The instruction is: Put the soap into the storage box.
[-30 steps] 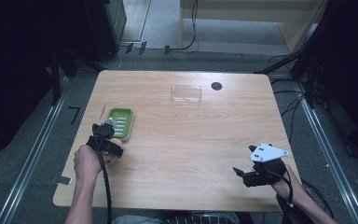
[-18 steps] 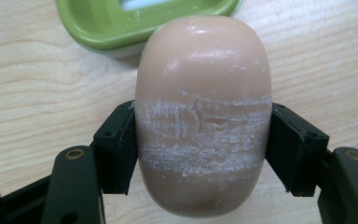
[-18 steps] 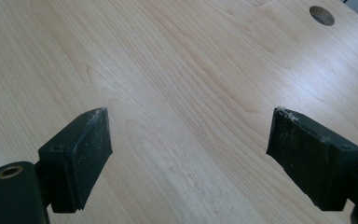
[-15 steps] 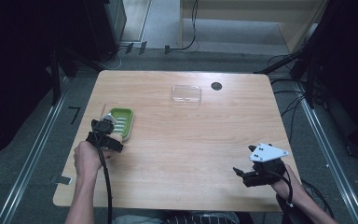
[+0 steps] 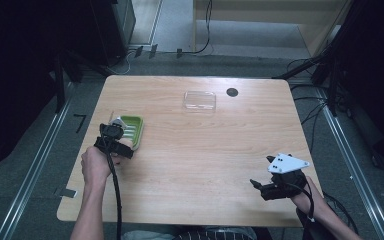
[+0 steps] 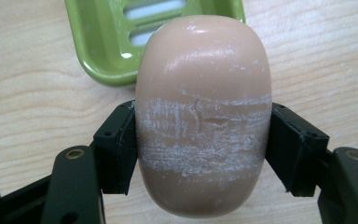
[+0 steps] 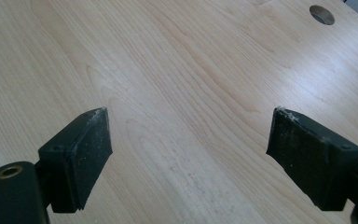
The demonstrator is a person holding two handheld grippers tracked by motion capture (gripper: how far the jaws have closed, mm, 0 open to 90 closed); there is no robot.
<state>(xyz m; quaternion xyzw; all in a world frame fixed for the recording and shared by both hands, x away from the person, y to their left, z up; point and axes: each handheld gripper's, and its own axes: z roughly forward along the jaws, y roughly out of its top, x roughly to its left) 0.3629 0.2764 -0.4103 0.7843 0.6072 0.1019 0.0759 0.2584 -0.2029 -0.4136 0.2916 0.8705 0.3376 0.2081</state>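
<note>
1. Peach soap (image 6: 203, 121) sits clamped between the left tool's (image 6: 200, 149) jaws, its sides scuffed white.
2. Green dish (image 6: 116, 42) lies just ahead of that tool, on the desk (image 5: 205, 150).
3. Right tool (image 7: 189, 154) hangs over bare desk, jaws apart, well away from the soap.

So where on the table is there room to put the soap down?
The table is mostly bare: a wide patch lies between the green soap dish, the clear lid and the right gripper. It is crowded only at the left, where the left gripper holds the soap by the dish.
</note>
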